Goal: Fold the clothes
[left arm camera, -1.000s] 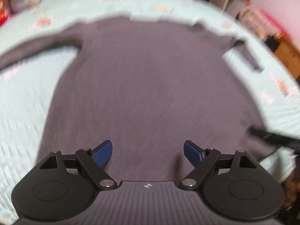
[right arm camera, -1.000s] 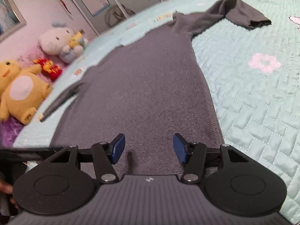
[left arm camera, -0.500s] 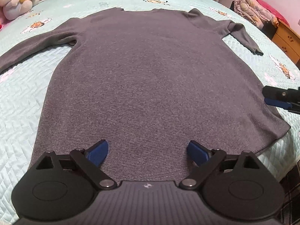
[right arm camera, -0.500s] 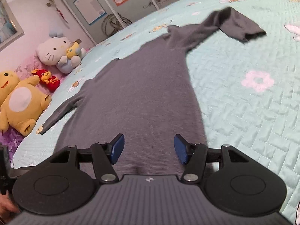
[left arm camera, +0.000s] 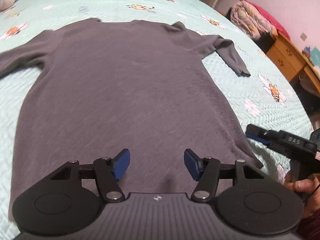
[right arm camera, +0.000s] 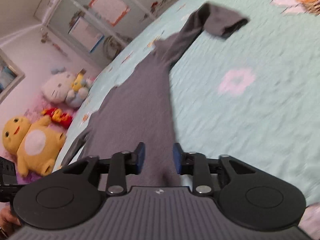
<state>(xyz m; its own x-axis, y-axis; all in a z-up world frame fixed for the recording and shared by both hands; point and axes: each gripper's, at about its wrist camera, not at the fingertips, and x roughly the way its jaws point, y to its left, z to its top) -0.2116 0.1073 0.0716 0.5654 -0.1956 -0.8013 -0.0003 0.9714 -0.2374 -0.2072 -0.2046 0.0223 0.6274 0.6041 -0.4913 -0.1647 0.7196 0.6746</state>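
Two grippers work at the near edge of the bed (left arm camera: 60, 6). Grey long-sleeved sweater (left arm camera: 124, 84) lies flat on the mint quilt, hem nearest, sleeves spread toward both side edges. Left gripper (left arm camera: 157, 165): jaws apart and closing over the hem middle, pads not pressing. Right gripper (right arm camera: 158, 158): jaws closing, hem-corner fabric between them, not yet pinched. Plush toys (right arm camera: 34, 140) sit beyond the bed's far side.

Left wrist cam sits right behind its hand-held gripper (left arm camera: 157, 165), low at the hem, looking up the grey sweater (left arm camera: 124, 92) toward the collar. Right wrist cam, behind its own hand-held gripper (right arm camera: 158, 158), looks along the sweater's side edge, rolled. Both views share the sweater and the bed (right arm camera: 250, 100).
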